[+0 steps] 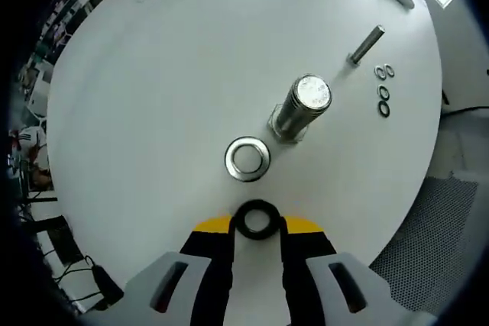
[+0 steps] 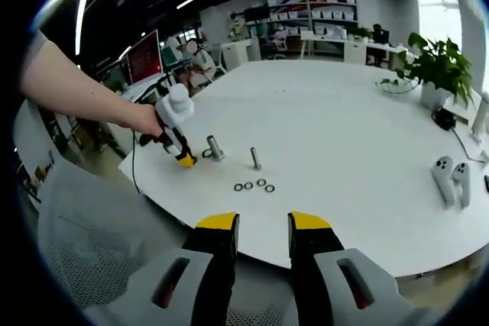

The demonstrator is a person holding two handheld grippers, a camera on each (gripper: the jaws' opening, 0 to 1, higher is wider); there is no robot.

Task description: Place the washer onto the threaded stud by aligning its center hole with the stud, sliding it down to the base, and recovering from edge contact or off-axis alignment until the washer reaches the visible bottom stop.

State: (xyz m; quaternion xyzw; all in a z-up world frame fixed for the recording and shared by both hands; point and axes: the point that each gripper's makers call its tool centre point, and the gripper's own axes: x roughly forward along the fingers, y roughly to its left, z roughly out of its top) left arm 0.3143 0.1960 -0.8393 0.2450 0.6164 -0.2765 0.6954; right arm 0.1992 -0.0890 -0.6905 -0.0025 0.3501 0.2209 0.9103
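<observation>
A thick threaded stud [image 1: 302,106] stands upright on the white table [image 1: 153,74]. A silver washer [image 1: 247,158] lies flat just in front of its base. My left gripper [image 1: 256,223] is low over the table's near edge, shut on a black washer [image 1: 256,219] held between its yellow-tipped jaws, short of the silver washer. In the right gripper view a hand holds that left gripper [image 2: 183,156] beside the stud [image 2: 215,148]. My right gripper [image 2: 263,223] hangs off the table's edge, open with nothing between its jaws.
A thinner bolt [image 1: 365,45] stands beyond the stud, with several small washers [image 1: 383,89] beside it. White controllers [image 2: 451,177] lie at the right of the table, with a potted plant [image 2: 439,66] behind them. A mesh chair [image 2: 92,242] sits below the table edge.
</observation>
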